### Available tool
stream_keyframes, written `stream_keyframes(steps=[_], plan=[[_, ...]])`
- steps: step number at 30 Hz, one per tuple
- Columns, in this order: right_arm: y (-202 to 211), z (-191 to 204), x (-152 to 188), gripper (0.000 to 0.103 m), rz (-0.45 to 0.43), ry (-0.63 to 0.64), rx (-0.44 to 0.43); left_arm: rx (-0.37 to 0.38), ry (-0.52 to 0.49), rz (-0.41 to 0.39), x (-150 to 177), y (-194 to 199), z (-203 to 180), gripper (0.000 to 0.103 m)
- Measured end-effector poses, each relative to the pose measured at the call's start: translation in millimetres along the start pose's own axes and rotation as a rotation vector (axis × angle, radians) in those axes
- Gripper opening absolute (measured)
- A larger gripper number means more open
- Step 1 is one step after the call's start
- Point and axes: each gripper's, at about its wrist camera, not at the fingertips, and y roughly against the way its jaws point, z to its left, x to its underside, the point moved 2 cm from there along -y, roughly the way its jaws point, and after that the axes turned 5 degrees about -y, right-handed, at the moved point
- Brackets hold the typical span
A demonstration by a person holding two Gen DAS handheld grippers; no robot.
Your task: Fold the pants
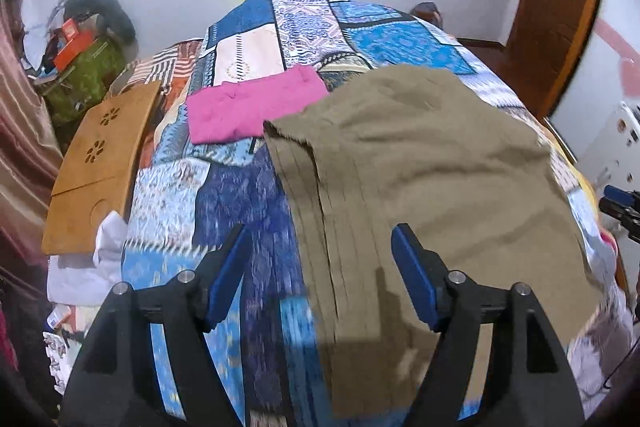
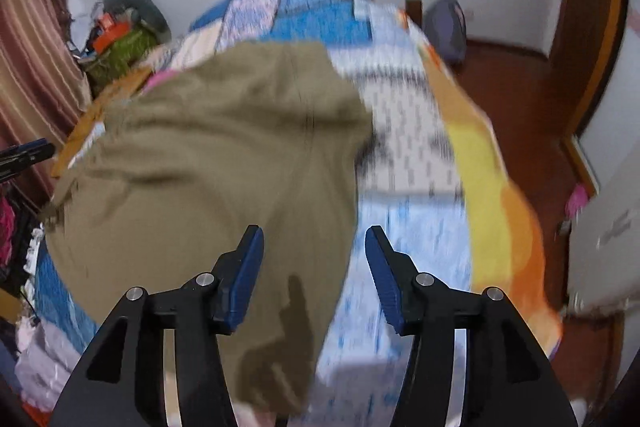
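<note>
Olive-brown cloth: soft folded cotton pants (image 1: 420, 163), centre-right of frame, on patchwork bedspread (image 1: 248, 195).
Handling: probably light, limp, creases easily; take hems or corners.
Left gripper (image 1: 320, 279): wide, empty.
Right gripper (image 2: 314, 275): parted, empty.

No writing, label, brand or number could be read anywhere in either view (the orange box (image 1: 71, 41) on the cluttered pile showed only blurred, illegible marks).
</note>
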Motion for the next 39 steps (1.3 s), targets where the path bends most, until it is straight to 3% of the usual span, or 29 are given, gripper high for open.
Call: stream_keyframes(steps=[6,9,13,17,18,19,22,25,28,31,34,36,38,39], plan=[[-33.5,-4.1,-50.0,0.056,-0.059,0.027,0.013,0.033,0.039,0.049,-42.1,-55.0,8.3,0.072],[-63.7,-9.0,-68.5,0.056,-0.046,0.033,0.021,0.097,0.038,0.083,-49.3,-80.7,7.6,0.072],[-108.6,-19.4,-84.5,0.056,0.01,0.006,0.002,0.087,0.003,0.119,-49.6,-107.7,1.8,0.072],[-149.9,-29.0,-87.9,0.055,0.106,-0.022,-0.046,0.074,-0.01,0.107,-49.4,-121.2,0.1,0.072],[-155.0,-28.8,-86.9,0.052,0.121,-0.027,-0.068,0.067,-0.011,0.095,-49.6,-121.5,0.3,0.065],[-159.6,-27.5,-85.9,0.039,0.133,-0.025,-0.102,0.063,-0.016,0.074,-50.1,-121.2,-0.4,0.061],[-156.7,-22.1,-82.7,0.02,0.107,0.031,-0.048,0.026,-0.029,0.064,-51.1,-124.9,-2.7,0.052],[-155.2,-16.0,-77.3,0.014,0.09,0.101,0.019,-0.021,-0.039,0.063,-50.0,-131.1,-1.5,0.048],[-158.8,-15.1,-74.4,0.014,0.101,0.12,0.057,0.02,-0.003,0.102,-48.8,-139.3,6.9,0.05],[-154.5,-14.3,-79.9,0.014,0.139,0.131,0.08,0.073,0.022,0.111,-52.1,-125.1,13.2,0.051],[-146.5,-14.3,-91.6,0.019,0.16,0.133,0.066,0.037,0.028,0.063,-57.6,-100.3,22.5,0.05],[-135.5,-12.7,-100.4,0.029,0.135,0.123,0.044,0.015,0.033,0.034,-64.2,-87.7,32.9,0.053],[-121.0,-10.3,-114.1,0.05,0.072,0.122,0.024,-0.011,0.028,0.025,-73.6,-85.4,43.3,0.056],[-117.9,-9.1,-119.2,0.053,0.054,0.126,0.016,-0.029,0.025,0.024,-78.0,-87.5,47.1,0.06]])
